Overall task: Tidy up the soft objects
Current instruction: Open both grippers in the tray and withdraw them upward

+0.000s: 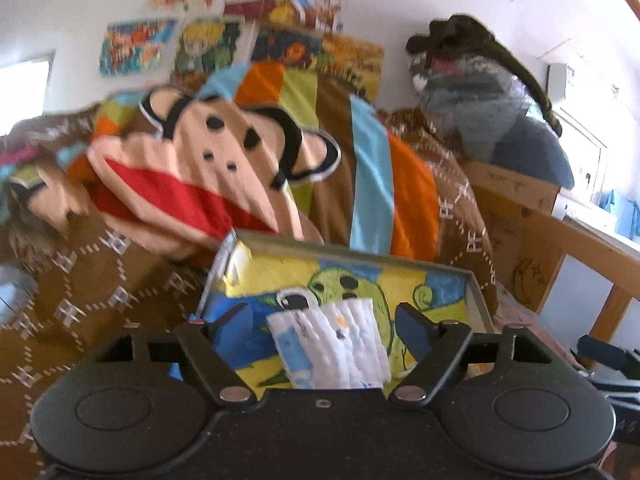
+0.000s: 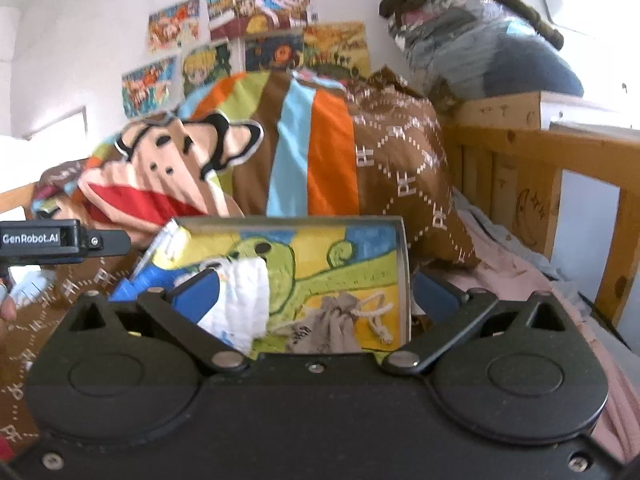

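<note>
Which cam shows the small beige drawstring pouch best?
Right wrist: the small beige drawstring pouch lies in plain sight in the painted shallow box, cord visible. The left wrist view does not show it, only the white folded cloth.

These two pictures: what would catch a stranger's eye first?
Probably the big monkey-face blanket heaped on the bed, mouth bright red. In front lies a shallow box painted with a green creature, holding a white cloth and a small drawstring pouch. Colourful posters cover the wall behind.
</note>
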The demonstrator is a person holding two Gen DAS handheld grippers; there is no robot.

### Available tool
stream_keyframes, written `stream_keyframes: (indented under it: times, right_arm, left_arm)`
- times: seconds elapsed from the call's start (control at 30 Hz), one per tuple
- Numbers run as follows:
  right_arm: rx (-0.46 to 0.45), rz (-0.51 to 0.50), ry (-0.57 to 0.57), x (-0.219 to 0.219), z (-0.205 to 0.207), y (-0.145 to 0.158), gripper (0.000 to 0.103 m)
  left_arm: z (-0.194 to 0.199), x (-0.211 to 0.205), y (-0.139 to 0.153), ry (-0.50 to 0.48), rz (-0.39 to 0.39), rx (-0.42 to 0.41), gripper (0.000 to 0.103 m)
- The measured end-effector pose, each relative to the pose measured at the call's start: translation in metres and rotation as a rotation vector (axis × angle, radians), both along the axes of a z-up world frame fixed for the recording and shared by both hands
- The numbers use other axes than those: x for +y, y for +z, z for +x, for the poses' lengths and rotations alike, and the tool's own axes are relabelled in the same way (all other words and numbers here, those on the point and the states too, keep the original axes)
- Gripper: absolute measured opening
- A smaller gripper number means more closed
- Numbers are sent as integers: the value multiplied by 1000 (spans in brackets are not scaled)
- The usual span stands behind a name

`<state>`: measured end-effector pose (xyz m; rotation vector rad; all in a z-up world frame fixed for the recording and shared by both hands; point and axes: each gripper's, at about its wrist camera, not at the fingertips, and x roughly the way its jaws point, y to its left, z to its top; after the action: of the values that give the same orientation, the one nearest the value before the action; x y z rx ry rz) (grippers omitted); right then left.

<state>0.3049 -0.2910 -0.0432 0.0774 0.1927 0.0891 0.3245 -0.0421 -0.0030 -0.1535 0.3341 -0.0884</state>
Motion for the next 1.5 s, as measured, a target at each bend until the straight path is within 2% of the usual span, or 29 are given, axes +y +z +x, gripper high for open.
stream_keyframes:
  times: [0.1,0.17,0.2,0.27,0.47,0.7,0.97,1.13,1.5]
  right_arm:
    - [-60,22,9,-4,-31,19,103]
    - [-73,34,7,-4,-39,24,103]
    - [-85,69,-4,-7,-57,30,103]
    - [-92,88,-14,-8,-69,31,103]
    - [-101,162,-75,-10,-138,29,103]
    - [-84,159,-92,0,-184,21,103]
    - [-46,106,-59,26,-239,16,103]
    - [0,109,-51,38,-267,13,103]
    - [18,62,-57,71,-327,12,103]
  left_arm:
    - [-25,-1,8,12,28,-50,93]
    - [-41,-2,11,22,38,-75,94]
    - [-49,-2,13,26,38,-83,95]
    - [-66,0,15,33,31,-94,97]
    - [-117,10,16,51,31,-121,101]
    - [-173,26,22,69,59,-159,102]
    - [-229,31,21,63,108,-188,102]
    - [-253,35,19,46,110,-166,102]
    - [-290,50,9,55,91,-135,102]
